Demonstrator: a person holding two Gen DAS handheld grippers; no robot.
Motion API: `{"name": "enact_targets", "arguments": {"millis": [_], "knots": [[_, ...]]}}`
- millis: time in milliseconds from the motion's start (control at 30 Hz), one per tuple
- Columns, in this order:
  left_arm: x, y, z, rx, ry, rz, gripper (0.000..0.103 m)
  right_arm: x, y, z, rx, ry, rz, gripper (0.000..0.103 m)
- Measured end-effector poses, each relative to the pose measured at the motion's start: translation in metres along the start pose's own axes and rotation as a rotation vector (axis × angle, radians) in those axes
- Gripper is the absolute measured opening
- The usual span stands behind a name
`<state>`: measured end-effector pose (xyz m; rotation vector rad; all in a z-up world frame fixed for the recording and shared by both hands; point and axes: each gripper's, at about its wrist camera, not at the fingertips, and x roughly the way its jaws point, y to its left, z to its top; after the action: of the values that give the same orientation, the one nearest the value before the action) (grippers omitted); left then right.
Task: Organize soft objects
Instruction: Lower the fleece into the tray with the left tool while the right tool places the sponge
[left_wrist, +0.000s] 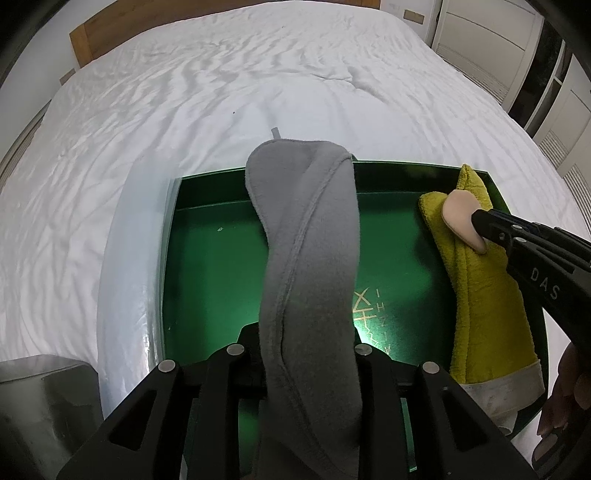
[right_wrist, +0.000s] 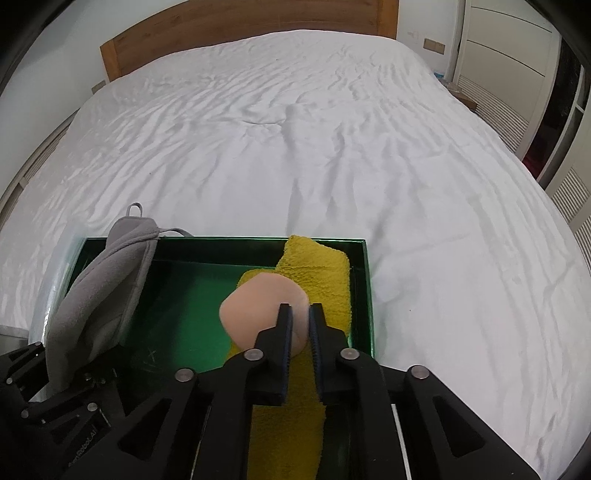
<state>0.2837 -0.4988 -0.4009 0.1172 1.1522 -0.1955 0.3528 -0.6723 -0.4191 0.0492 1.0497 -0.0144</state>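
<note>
nearest in the left wrist view, the left claw (left_wrist: 310, 354) is clamped on a long grey fleece cloth with a stitched hem (left_wrist: 306, 236), which runs forward between its black fingers and hides their tips. the cloth reaches over the shallow dark green rectangular tray with gold lettering on its floor (left_wrist: 214, 266), and its rounded far end lies over the tray's far wall. from the right wrist view the same grey cloth (right_wrist: 107, 288) sits at the tray's left side, with a small hanging loop at its far end over the white bed sheet (right_wrist: 332, 155).

the right claw (right_wrist: 300, 317) has its jaws narrowed onto the edge of a pale peach, rounded soft pad (right_wrist: 255, 306). the pad is held above a folded mustard-yellow terry towel with a pale band at its near end (right_wrist: 321, 273), which lies lengthwise along the right side of the green tray (right_wrist: 364, 295); whether the pad touches the towel cannot be told. in the left wrist view, the right claw (left_wrist: 476, 225) comes in from the right, the peach pad (left_wrist: 460, 218) at its tip and over the far part of the yellow towel (left_wrist: 487, 302).

the tray rests on the wrinkled bed sheet (left_wrist: 184, 92), near the foot of the bed. beyond it stands a wooden headboard (right_wrist: 251, 33), with white cabinet doors (right_wrist: 502, 44) to the right.
</note>
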Motion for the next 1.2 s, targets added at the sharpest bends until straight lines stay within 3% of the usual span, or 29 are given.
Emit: {"name": "enact_targets", "arguments": {"millis": [167, 1000, 1067, 1200], "knots": [[-0.006, 0.000, 0.000, -0.002, -0.010, -0.005, 0.020, -0.006, -0.003, 0.001, 0.010, -0.010, -0.004, 0.026], [-0.048, 0.009, 0.005, -0.034, -0.087, -0.051, 0.022, -0.058, -0.008, -0.008, 0.049, -0.084, 0.001, 0.028], [-0.052, 0.009, 0.005, -0.036, -0.098, -0.063, 0.025, -0.062, -0.007, -0.008, 0.045, -0.085, 0.002, 0.028], [-0.062, 0.014, 0.007, -0.065, -0.128, -0.115, 0.047, -0.067, -0.005, -0.010, 0.037, -0.086, -0.001, 0.028]]}}
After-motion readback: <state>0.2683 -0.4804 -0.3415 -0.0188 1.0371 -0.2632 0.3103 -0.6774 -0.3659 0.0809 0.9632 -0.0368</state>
